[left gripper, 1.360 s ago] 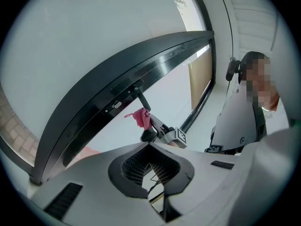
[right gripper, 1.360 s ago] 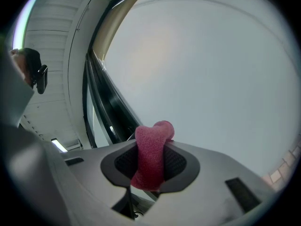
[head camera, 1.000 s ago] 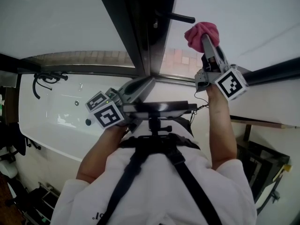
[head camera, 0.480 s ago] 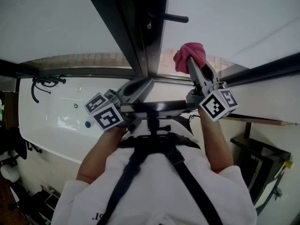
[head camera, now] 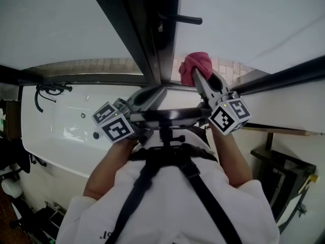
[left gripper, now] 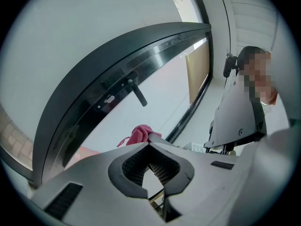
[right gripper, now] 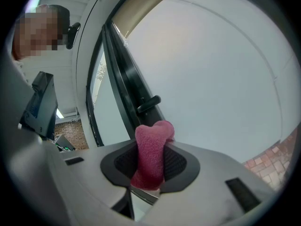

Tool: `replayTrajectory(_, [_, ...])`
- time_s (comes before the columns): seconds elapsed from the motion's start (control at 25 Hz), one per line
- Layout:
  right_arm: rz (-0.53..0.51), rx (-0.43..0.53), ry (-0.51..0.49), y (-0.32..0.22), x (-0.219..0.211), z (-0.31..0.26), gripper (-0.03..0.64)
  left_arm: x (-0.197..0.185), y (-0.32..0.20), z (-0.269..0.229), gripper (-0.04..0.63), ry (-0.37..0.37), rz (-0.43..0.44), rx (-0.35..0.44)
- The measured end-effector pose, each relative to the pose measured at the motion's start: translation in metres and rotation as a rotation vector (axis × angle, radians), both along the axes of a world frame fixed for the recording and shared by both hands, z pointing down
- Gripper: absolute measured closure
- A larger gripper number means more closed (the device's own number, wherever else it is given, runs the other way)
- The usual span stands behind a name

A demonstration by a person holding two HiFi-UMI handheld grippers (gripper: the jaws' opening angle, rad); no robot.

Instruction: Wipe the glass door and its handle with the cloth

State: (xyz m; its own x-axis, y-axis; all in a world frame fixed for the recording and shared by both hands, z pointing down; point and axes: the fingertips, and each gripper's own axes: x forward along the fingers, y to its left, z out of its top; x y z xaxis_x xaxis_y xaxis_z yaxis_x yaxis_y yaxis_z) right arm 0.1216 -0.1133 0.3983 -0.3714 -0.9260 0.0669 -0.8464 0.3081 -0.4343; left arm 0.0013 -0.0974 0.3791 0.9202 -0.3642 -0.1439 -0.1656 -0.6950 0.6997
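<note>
My right gripper (head camera: 196, 75) is shut on a bunched pink cloth (head camera: 194, 63) and holds it against the glass door (head camera: 254, 19), low on the pane beside the dark frame (head camera: 147, 34). The black lever handle (head camera: 184, 19) sticks out of the frame above the cloth, apart from it. In the right gripper view the cloth (right gripper: 153, 149) stands up between the jaw pads, with the handle (right gripper: 149, 103) beyond it. My left gripper (head camera: 160, 92) is shut with nothing in it, held low near the foot of the frame. The left gripper view shows the cloth (left gripper: 140, 134) past its closed tips (left gripper: 149, 145).
A chest-mounted rig (head camera: 167, 117) sits between the two grippers. White fixture (head camera: 61, 131) with a black hose bracket (head camera: 48, 90) lies left. A black metal rack (head camera: 284, 177) stands at lower right. Brick paving (head camera: 226, 67) shows through the glass.
My right gripper has drawn the pink cloth down the glass and leftwards, away from the handle and closer to the frame's foot. The left gripper has stayed put.
</note>
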Motion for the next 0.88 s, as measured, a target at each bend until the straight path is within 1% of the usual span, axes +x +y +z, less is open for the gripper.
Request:
replayTrajectory(0.28, [-0.021, 0.001, 0.035, 0.001, -0.007, 0.004, 0.509, 0.001, 0.003, 0.0, 0.603, -0.003, 0.007, 0.002])
replayTrajectory(0.56, [-0.024, -0.008, 0.04, 0.002, -0.01, 0.002, 0.509, 0.005, 0.007, -0.002, 0.603, -0.013, 0.02, 0.019])
replayTrajectory(0.88, [-0.029, -0.015, 0.053, 0.005, -0.012, 0.006, 0.509, 0.001, 0.005, 0.003, 0.603, 0.019, -0.005, -0.028])
